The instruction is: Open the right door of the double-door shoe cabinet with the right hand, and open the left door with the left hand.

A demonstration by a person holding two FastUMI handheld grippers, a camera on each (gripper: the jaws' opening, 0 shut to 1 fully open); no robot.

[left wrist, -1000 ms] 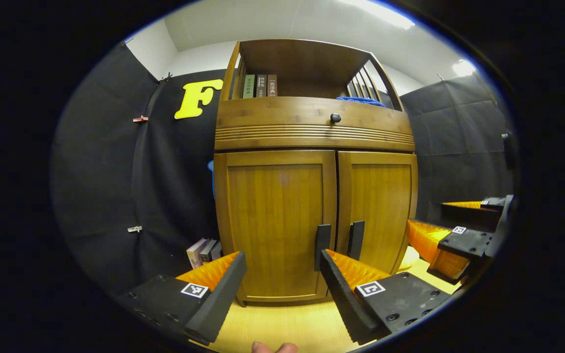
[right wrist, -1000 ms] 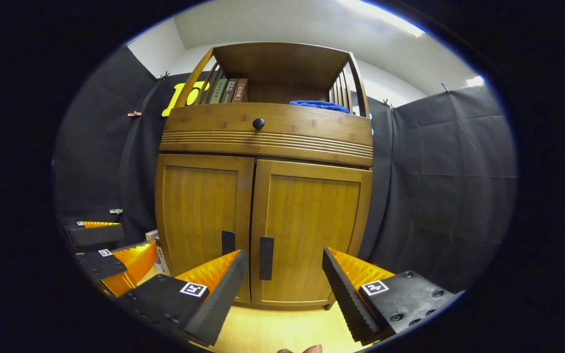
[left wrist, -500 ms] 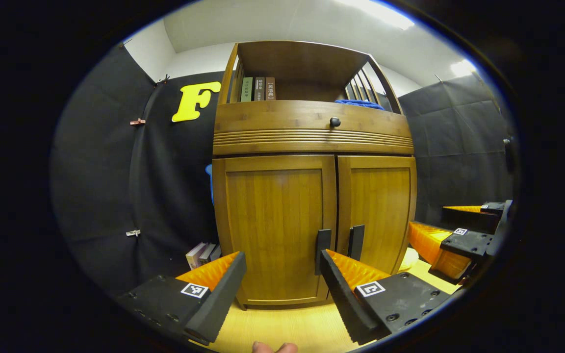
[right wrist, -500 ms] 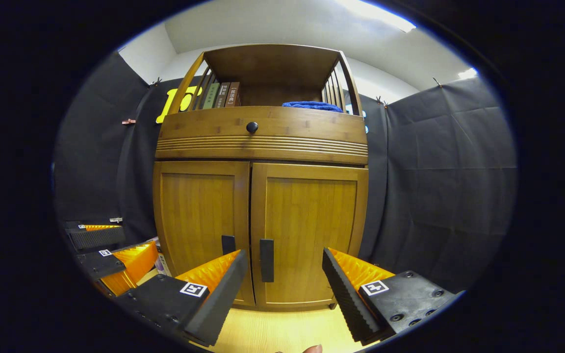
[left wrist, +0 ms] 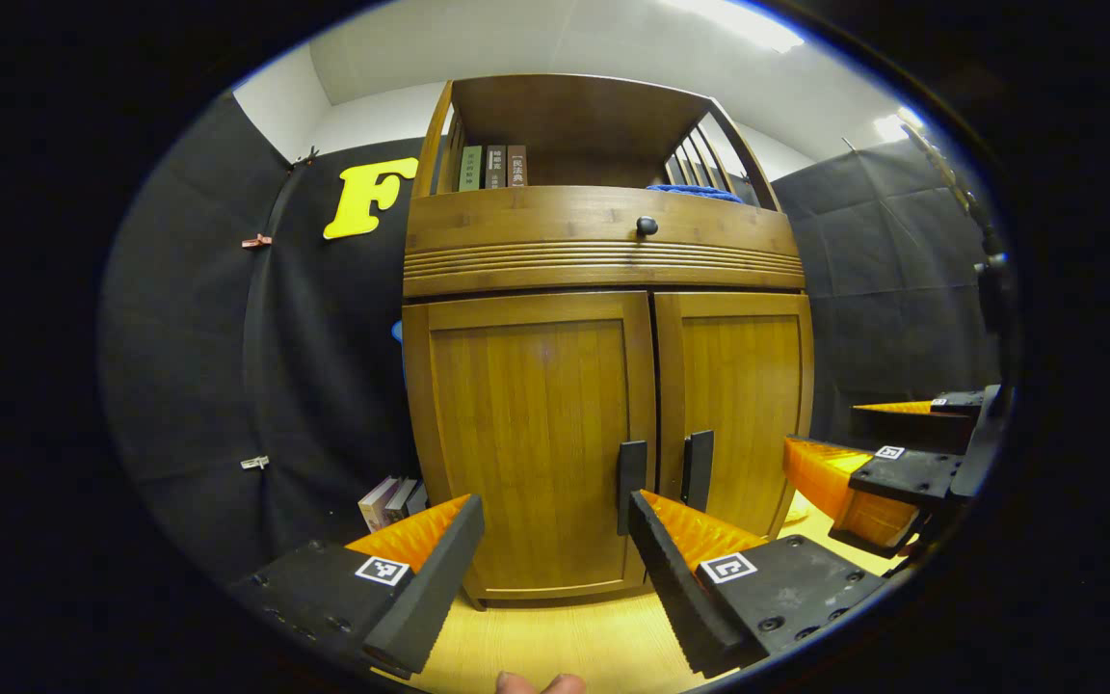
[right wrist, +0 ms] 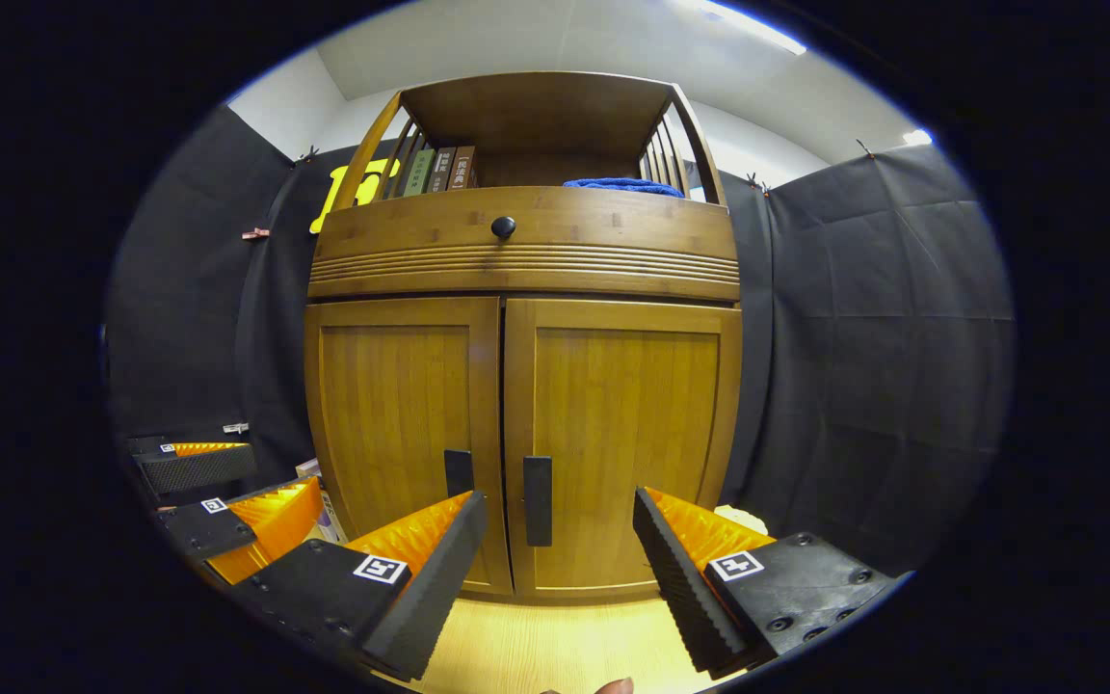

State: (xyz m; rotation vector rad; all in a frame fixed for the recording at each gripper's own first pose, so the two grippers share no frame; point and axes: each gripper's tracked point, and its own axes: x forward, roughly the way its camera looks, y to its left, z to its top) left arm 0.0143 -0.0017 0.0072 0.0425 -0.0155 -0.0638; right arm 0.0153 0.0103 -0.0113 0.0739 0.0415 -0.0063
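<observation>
The right gripper [right wrist: 560, 569] is hovering with jaws spread and empty, just short of the shoe cabinet [right wrist: 522, 386]. The right door's handle [right wrist: 537, 500], a vertical bar, is lying straight ahead between its fingers. The left gripper [left wrist: 555, 569], equally spread and empty, is facing the left door's handle [left wrist: 631, 473], slightly right of centre.

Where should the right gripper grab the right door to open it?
Grab the right door's handle, a dark upright bar beside the middle seam. Come straight at the front, right gripper open with a finger either side, since the bar stands proud of the flat panel.
</observation>
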